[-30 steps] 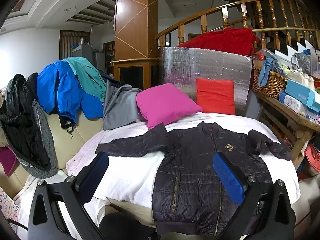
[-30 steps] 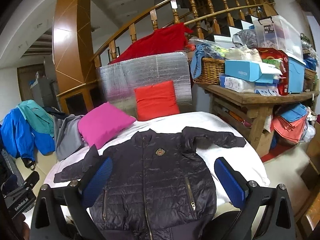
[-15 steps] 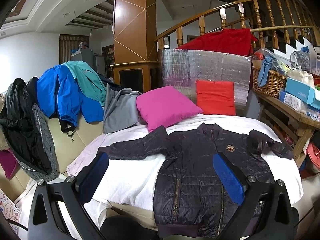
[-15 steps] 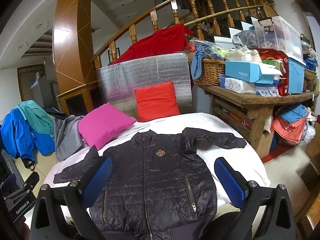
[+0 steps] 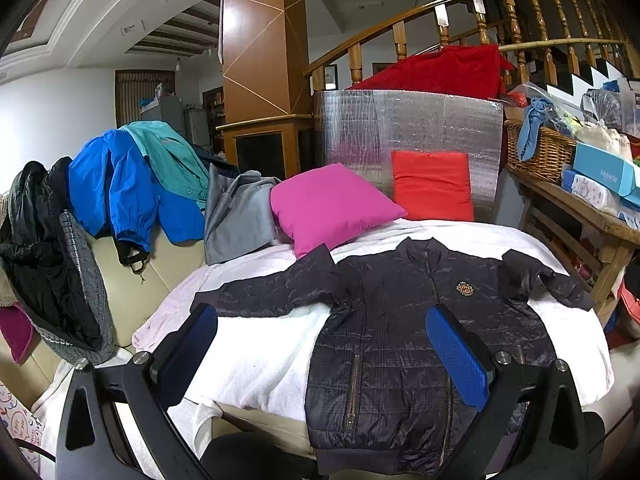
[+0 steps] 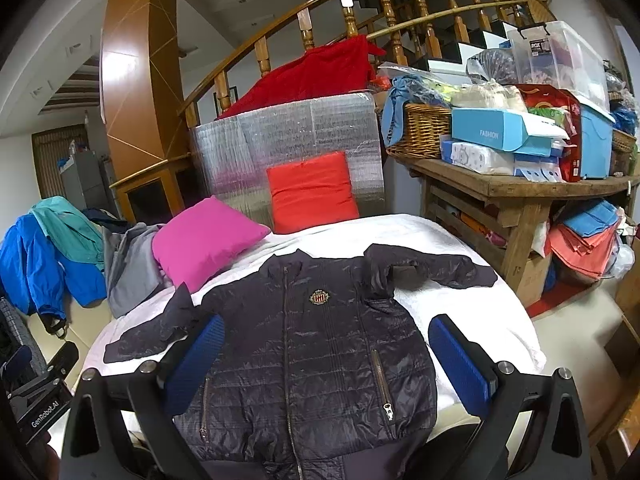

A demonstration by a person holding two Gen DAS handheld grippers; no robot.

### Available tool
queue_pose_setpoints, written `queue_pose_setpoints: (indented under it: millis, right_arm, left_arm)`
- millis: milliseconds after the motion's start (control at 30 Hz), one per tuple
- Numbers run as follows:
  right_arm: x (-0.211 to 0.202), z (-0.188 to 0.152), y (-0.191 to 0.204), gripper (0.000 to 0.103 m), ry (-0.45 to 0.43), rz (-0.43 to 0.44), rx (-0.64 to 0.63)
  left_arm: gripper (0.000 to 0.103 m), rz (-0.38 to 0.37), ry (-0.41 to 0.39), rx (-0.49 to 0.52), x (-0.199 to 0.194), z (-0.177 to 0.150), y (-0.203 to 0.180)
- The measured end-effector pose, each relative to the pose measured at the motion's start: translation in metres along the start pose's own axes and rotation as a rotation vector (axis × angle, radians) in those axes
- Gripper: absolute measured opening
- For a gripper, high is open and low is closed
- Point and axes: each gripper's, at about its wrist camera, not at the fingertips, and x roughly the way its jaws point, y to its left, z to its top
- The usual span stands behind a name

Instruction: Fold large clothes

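Note:
A dark quilted zip jacket (image 5: 404,332) lies flat, front up, on a white-covered couch seat (image 5: 264,352), its sleeves spread to both sides. It also shows in the right wrist view (image 6: 320,352). My left gripper (image 5: 320,344) is open and empty, held above the jacket's left half and the white cover. My right gripper (image 6: 326,354) is open and empty, held above the jacket's lower body. Neither gripper touches the jacket.
A pink cushion (image 5: 332,204) and a red cushion (image 5: 432,184) sit behind the jacket. Several other garments (image 5: 132,184) hang over the couch back at left. A cluttered wooden table (image 6: 520,192) stands at right. A silver foil panel (image 6: 288,144) stands behind.
Both views have shifted only slightly; the left gripper has risen a little, so the jacket sits lower in its view. The jacket has not moved and both grippers stay open.

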Motion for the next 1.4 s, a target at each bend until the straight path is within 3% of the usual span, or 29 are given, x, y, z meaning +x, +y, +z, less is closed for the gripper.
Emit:
queue_pose_setpoints:
  millis: [433, 567, 733, 800, 967, 1033, 1100, 1233, 1300, 1400]
  right_arm:
    - [0.037, 0.010, -0.011, 0.103, 0.026, 0.022, 0.016]
    - [0.067, 0.018, -0.036, 0.103, 0.029, 0.048, 0.075]
    - [0.150, 0.023, -0.126, 0.103, 0.100, 0.175, 0.365]
    - [0.188, 0.017, -0.171, 0.103, 0.124, 0.195, 0.515]
    - [0.289, -0.008, -0.260, 0.103, 0.198, 0.241, 0.834]
    - [0.335, -0.025, -0.291, 0.103, 0.222, 0.286, 1.021]
    - [0.372, -0.034, -0.308, 0.103, 0.248, 0.305, 1.130]
    - [0.426, -0.041, -0.326, 0.103, 0.260, 0.280, 1.203]
    - [0.445, -0.047, -0.335, 0.103, 0.284, 0.208, 1.245]
    - [0.465, -0.056, -0.350, 0.094, 0.279, 0.165, 1.316]
  left_arm:
    - [0.103, 0.016, 0.028, 0.030, 0.028, 0.005, -0.020]
    - [0.103, -0.034, 0.096, 0.056, 0.068, 0.009, -0.038]
    - [0.103, -0.052, 0.263, 0.096, 0.174, -0.002, -0.070]
    - [0.103, -0.027, 0.356, 0.101, 0.232, -0.016, -0.083]
    - [0.103, -0.031, 0.506, 0.090, 0.327, -0.049, -0.105]
    - [0.103, -0.037, 0.535, 0.080, 0.349, -0.054, -0.112]
    - [0.103, -0.058, 0.546, 0.069, 0.367, -0.059, -0.118]
    - [0.103, -0.080, 0.530, 0.098, 0.385, -0.070, -0.126]
    - [0.103, -0.086, 0.561, 0.122, 0.394, -0.075, -0.132]
    - [0.103, -0.088, 0.578, 0.160, 0.400, -0.080, -0.138]
